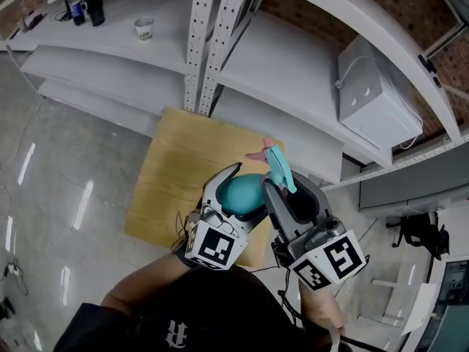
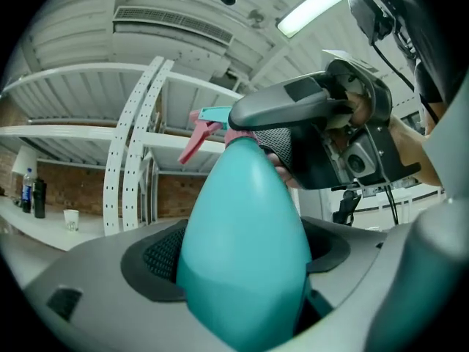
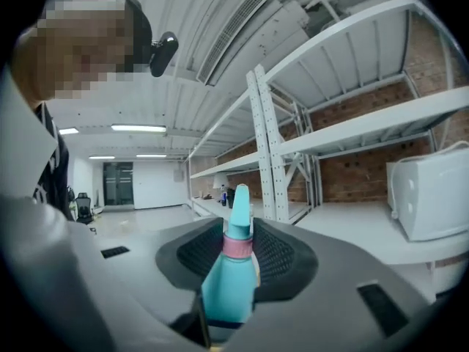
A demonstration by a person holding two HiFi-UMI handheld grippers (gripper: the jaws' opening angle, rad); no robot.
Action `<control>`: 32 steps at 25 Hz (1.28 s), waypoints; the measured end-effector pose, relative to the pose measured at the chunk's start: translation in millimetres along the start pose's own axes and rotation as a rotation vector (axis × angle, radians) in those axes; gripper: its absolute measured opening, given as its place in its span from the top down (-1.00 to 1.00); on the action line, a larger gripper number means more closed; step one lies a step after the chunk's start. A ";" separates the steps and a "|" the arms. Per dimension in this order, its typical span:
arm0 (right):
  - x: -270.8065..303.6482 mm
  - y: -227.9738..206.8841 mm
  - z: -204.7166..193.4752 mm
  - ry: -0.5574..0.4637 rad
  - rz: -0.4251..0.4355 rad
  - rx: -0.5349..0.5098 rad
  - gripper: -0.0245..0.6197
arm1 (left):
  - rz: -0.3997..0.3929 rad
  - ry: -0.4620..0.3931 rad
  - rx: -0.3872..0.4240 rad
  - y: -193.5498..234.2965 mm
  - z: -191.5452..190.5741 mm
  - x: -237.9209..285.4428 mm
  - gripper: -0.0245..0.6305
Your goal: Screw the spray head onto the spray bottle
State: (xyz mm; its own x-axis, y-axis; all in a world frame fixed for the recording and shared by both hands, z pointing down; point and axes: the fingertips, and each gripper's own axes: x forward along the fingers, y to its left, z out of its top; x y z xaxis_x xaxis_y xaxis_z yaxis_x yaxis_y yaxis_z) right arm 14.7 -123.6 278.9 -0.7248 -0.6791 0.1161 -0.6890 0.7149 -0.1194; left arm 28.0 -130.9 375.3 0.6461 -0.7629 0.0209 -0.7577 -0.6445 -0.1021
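A teal spray bottle (image 1: pixel 242 193) is held above the table, and my left gripper (image 1: pixel 245 194) is shut on its rounded body. In the left gripper view the bottle (image 2: pixel 245 248) fills the space between the jaws. The teal spray head (image 1: pixel 277 166) with a pink trigger sits at the bottle's top. My right gripper (image 1: pixel 287 185) is shut on it. In the right gripper view the head (image 3: pixel 233 270), with its pink collar, stands between the black pads. One right finger (image 2: pixel 293 108) covers the neck joint, so I cannot tell how far the head is seated.
A wooden table (image 1: pixel 176 167) lies below the grippers. Behind it stand white shelves with perforated uprights (image 1: pixel 209 42). They hold a white box (image 1: pixel 374 97), a cup (image 1: pixel 144 28) and bottles (image 1: pixel 73 6). A black office chair (image 1: pixel 421 233) is at the right.
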 end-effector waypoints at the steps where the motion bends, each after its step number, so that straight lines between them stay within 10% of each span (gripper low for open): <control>1: 0.2 -2.2 -0.6 -0.016 -0.023 0.025 0.52 | 0.002 0.007 0.004 0.7 -1.1 0.7 -0.42; 17: -16.7 16.8 14.4 -0.072 0.063 0.009 0.52 | -0.075 -0.064 0.032 3.6 14.9 -3.0 -0.42; 26: -61.6 -9.3 45.2 -0.212 0.335 0.159 0.50 | -0.289 -0.132 0.031 -21.9 41.8 -19.0 -0.42; 32: -66.8 -16.7 49.9 -0.187 0.831 0.294 0.00 | -0.500 -0.166 0.014 -54.7 62.4 -37.3 -0.42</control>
State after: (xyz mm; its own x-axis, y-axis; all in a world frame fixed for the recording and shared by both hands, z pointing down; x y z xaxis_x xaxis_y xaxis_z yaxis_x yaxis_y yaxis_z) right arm 74.5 -98.4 223.9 -0.9601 0.0032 -0.2795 0.1032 0.9333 -0.3439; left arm 50.9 -64.1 318.1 0.9352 -0.3432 -0.0868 -0.3524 -0.9263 -0.1336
